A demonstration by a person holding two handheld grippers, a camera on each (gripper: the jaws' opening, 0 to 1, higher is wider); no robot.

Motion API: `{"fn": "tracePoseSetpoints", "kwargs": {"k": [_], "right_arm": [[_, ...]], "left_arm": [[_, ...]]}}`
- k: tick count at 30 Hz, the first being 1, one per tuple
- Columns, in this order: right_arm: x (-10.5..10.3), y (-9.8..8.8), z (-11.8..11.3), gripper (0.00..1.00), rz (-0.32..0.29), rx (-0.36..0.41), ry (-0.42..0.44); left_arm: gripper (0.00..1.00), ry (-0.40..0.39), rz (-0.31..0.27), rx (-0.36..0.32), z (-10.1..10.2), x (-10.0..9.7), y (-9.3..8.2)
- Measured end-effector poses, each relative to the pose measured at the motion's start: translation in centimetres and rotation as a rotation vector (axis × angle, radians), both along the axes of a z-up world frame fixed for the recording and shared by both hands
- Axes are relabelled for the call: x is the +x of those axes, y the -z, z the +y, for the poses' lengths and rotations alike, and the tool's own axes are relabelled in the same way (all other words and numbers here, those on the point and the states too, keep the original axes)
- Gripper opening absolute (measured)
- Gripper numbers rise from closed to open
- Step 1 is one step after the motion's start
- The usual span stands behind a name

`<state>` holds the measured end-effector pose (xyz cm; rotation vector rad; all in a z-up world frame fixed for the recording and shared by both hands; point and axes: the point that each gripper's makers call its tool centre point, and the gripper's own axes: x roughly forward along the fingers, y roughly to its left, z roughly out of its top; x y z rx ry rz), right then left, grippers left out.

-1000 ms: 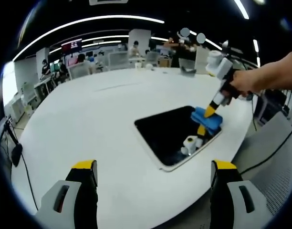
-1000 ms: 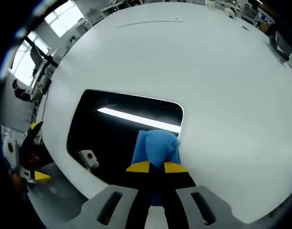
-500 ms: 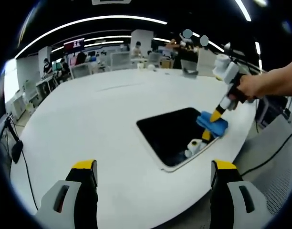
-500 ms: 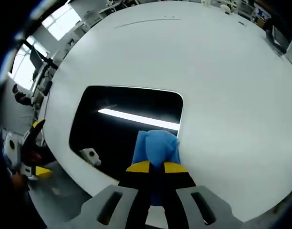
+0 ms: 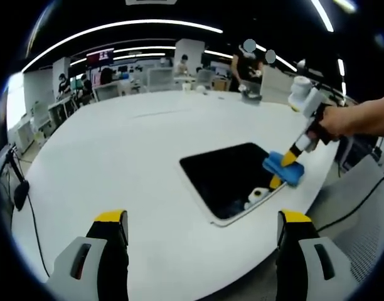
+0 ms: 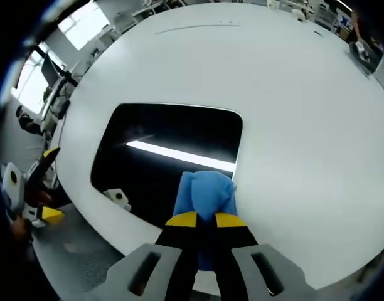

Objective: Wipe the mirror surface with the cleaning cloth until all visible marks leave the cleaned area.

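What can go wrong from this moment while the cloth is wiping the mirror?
The blue cloth sits at the edge of the mirror, so a stroke may slide off onto the white table. The mirror lies near the table's rim; pushing with the right gripper might shift it. The left gripper hovers open, not steadying it.

1 mirror (image 6: 173, 141), 1 cloth (image 6: 206, 193), 2 grippers

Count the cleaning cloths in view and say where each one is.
1. The blue cloth is clamped in the right gripper and rests on the mirror near its edge; also seen in the left gripper view.
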<state>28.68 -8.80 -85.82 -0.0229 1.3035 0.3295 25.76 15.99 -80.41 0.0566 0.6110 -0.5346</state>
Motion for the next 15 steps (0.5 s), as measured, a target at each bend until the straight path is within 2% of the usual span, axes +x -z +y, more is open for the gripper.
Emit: {"fn": "tracePoseSetpoints", "kwargs": {"k": [9,15], "right_arm": [[0.1,0.1,0.0,0.02,-0.002,0.005,0.015],[0.0,0.0,1.1,0.02,-0.012,0.005,0.013]], "left_arm": [[0.99,0.029,0.010,0.001,-0.4,-0.2,0.3],[0.99,0.036,0.008,0.015,-0.4,-0.2,0.3]]}}
